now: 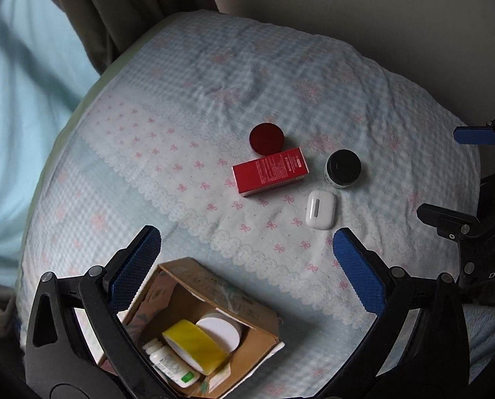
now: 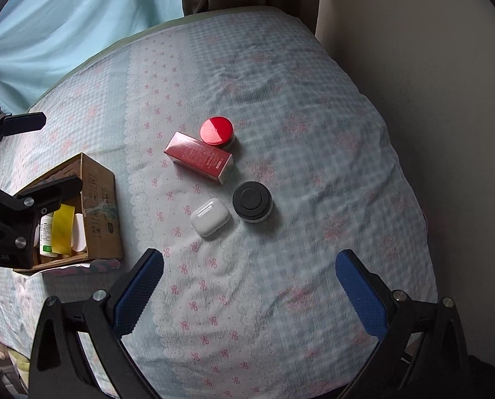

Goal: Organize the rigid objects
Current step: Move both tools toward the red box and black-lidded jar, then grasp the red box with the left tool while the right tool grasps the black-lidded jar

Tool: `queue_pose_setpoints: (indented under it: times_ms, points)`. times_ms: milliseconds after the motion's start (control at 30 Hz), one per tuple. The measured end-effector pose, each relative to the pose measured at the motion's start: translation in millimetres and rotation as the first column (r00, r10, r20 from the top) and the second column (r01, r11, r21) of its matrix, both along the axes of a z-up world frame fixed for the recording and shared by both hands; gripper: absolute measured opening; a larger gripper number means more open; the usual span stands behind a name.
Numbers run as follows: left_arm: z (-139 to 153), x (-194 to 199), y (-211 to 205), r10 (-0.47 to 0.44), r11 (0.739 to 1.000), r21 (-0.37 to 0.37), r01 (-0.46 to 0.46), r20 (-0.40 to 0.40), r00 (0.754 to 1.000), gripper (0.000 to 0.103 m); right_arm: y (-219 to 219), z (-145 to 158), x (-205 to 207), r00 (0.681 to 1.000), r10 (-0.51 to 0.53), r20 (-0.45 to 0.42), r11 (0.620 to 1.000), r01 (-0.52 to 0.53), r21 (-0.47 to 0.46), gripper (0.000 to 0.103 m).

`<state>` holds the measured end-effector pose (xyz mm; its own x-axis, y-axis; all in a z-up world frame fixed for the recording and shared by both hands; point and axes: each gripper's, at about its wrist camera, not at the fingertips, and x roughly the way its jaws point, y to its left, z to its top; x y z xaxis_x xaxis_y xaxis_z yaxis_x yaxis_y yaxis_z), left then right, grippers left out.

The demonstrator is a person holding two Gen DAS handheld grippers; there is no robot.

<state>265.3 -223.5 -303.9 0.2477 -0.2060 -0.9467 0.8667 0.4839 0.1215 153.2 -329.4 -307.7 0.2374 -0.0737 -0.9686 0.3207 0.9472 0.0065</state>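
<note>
While both tools hung above the bed, the open brown cardboard box (image 1: 214, 302) served as the landmark for everything else: it sat almost directly beneath the left gripper (image 1: 247, 266), whose blue-padded jaws were spread wide and held nothing. Inside the box lay a yellow roll of tape (image 1: 194, 344), a round white jar (image 1: 219, 331) and a white pill bottle with a green label (image 1: 171, 365). Four loose items remained on the gingham bedspread with pink bows (image 2: 314, 133), well apart from the box, away on its right. Nearest to the box was the white rounded earbud case (image 2: 210, 216), lying flat with its long axis slanted toward the box; just beyond it stood the black-lidded jar (image 2: 252, 201). Farther out lay the red rectangular carton (image 2: 199, 158), on its side, touching or nearly touching the red-lidded round jar (image 2: 216, 131). The right gripper (image 2: 249, 282) was likewise wide and empty, and hovered just short of the case, so it seemed the better-placed tool for that pick. Nothing stood between it and the case, though the black-lidded jar sat close enough to crowd one finger.
</note>
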Motion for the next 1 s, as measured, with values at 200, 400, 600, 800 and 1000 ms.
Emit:
queue_pose_setpoints:
  times_ms: [200, 400, 600, 800, 1000]
  points:
    - [-58.7, 22.1, -45.9, -0.252, 0.962, 0.105, 0.251, 0.005, 0.968, 0.103, -14.4, -43.8, 15.6, 0.997, -0.082, 0.014, 0.996, 0.081, 0.026, 0.1]
    - [-119.6, 33.0, -73.1, -0.462, 0.869, 0.185, 0.459, -0.03, 0.886, 0.103, -17.4, -88.2, 31.8, 0.984, -0.17, 0.048, 0.984, 0.167, 0.063, 0.096]
    - [-164.9, 34.1, -81.1, -0.603, 0.765, 0.223, 0.604, -0.079, 0.793, 0.101, -19.9, -125.0, 41.6, 0.969, -0.241, 0.059, 0.969, 0.237, 0.063, 0.091]
    - [-187.9, 25.2, -89.6, -0.702, 0.66, 0.209, 0.722, -0.169, 0.691, 0.088, -18.6, -145.7, 50.9, 0.965, -0.252, 0.068, 0.968, 0.251, 0.022, 0.084]
    - [-199.7, 20.5, -97.4, -0.707, 0.645, 0.197, 0.738, -0.212, 0.675, 0.078, -26.7, -159.0, 54.2, 0.964, -0.259, 0.064, 0.966, 0.258, 0.02, 0.071]
